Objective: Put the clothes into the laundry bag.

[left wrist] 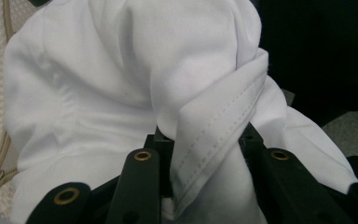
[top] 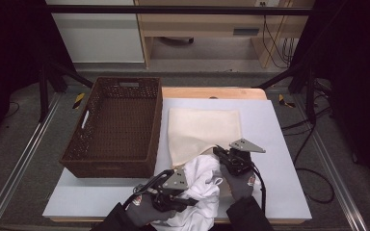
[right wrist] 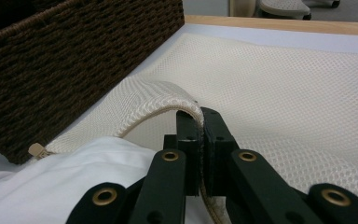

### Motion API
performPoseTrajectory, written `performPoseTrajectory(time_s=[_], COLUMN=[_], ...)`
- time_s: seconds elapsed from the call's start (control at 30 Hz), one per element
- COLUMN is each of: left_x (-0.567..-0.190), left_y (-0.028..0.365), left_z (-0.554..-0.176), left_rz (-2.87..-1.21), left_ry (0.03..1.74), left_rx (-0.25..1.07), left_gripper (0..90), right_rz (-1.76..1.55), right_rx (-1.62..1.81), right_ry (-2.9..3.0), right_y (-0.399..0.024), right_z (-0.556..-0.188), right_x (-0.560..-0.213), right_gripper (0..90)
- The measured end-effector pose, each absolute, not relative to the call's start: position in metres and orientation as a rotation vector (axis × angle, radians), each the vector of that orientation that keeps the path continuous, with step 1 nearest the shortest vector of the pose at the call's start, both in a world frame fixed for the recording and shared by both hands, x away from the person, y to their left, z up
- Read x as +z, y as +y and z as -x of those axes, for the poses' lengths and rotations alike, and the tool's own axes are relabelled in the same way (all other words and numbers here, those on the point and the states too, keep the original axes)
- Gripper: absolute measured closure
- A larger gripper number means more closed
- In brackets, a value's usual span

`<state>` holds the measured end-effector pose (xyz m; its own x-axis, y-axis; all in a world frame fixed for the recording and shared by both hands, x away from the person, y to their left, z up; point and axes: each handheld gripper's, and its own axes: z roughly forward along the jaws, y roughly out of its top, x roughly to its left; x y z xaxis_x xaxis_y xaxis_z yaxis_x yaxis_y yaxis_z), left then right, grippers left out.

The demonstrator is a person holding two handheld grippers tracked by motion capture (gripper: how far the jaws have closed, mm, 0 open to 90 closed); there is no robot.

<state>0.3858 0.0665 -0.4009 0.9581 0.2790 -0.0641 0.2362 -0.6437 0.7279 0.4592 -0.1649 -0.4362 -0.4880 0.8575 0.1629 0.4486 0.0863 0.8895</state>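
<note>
White cloth: a crumpled white garment point(top: 201, 180) lies bunched at the near edge of the table, between the two hands, its far part tucked into the mouth of the mesh bag.
Cloth up close: in the left gripper view a stitched hem fold of the garment point(left wrist: 214, 135) runs down between the two black jaws.
Mesh bag: a cream mesh laundry bag point(top: 204, 129) lies flat in the middle of the table, just right of the basket; its near edge is lifted into an arch over the garment.
Bag edge: in the right gripper view the bound rim of the bag point(right wrist: 168, 100) curves up and ends in the jaws; a small zip pull point(right wrist: 36, 150) hangs at its low left end, near the basket wall.
Right gripper: the right gripper point(top: 220, 153) sits at the near right corner of the bag, jaws clenched tight on the bag's rim and holding it raised.
Left gripper: the left gripper point(top: 190, 201) is low at the near left, against the garment; its jaws grasp the hem fold with thick cloth between them.
Hands: grey gloves and dark sleeves come in from the near edge.
Basket: a dark brown woven basket point(top: 110, 163) stands on the left side of the table, beside the bag.
Table: a pale mat point(top: 279, 159) covers the top, with a wooden edge point(top: 212, 92) showing at the far side.
</note>
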Motion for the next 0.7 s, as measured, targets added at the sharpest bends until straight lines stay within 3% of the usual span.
performPoseTrajectory(time_s=[0.2, 0.37, 0.43, 0.57, 0.7], left_x=[-0.410, -0.415, -0.412, -0.405, -0.399], left_y=[0.050, 0.044, 0.046, 0.043, 0.034], left_z=[-0.394, -0.397, -0.396, -0.393, -0.395], left_rz=[-2.300, -2.237, -2.199, -2.180, -2.194], left_ry=[0.409, 0.448, 0.452, 0.437, 0.414], left_rx=[0.075, 0.068, 0.070, 0.110, 0.148], left_gripper=[63.5, 51.4, 53.9, 68.5, 69.8], right_rz=[-1.281, -1.279, -1.280, -1.279, -1.290], right_rx=[1.381, 1.356, 1.358, 1.366, 1.383], right_ry=[1.979, 1.985, 1.983, 1.980, 1.962], right_y=[-0.162, -0.161, -0.162, -0.161, -0.164], right_z=[-0.457, -0.456, -0.456, -0.456, -0.455], right_x=[-0.436, -0.438, -0.438, -0.438, -0.436], right_gripper=[87.4, 87.4, 87.4, 87.5, 87.7])
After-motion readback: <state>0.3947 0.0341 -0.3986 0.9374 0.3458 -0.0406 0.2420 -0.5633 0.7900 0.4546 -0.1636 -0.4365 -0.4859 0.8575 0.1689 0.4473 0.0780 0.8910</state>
